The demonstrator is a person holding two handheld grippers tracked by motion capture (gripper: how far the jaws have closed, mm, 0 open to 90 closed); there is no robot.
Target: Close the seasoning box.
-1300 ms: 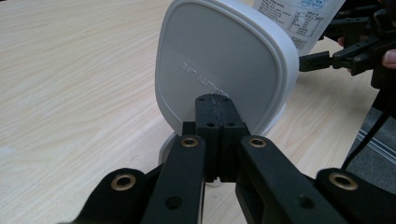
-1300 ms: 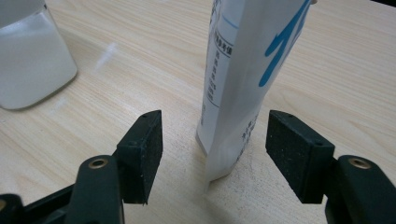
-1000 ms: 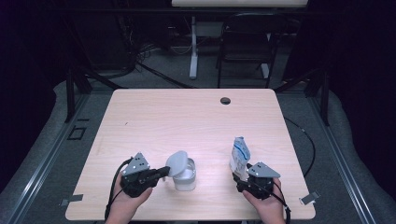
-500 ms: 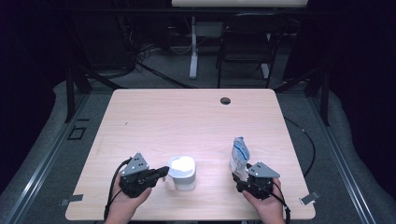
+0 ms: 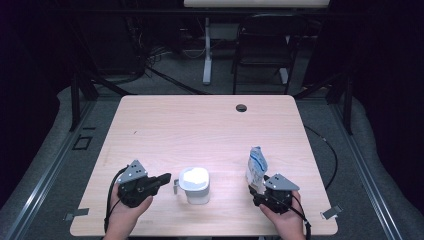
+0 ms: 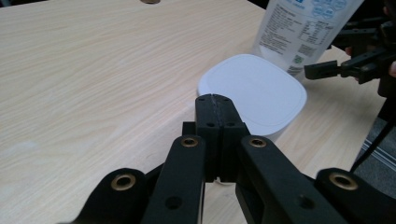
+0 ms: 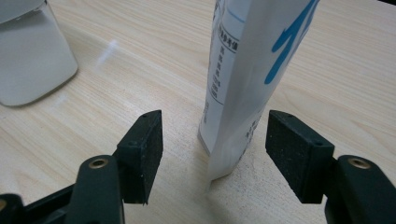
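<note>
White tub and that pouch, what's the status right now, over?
Left gripper shut, tip at the lidded white tub. Right gripper open, jaws either side of the upright pouch, not pressing. Nothing between tub and pouch.

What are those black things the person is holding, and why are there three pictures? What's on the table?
A person sits at a wooden table and holds a tool in each hand. Each tool ends in a black claw that pinches, like tongs.

One picture comes from a camera up high, looking down on the table. The other two come from little cameras riding on each claw, so you see what that claw sees.

On the table stands a white container with its lid shut, and a white and blue pouch standing upright. Far off there is a small dark round hole in the tabletop.

The left claw is pinched shut, right beside the container, holding nothing. The right claw is open, with the pouch standing between its pads, not squeezed yet.
</note>
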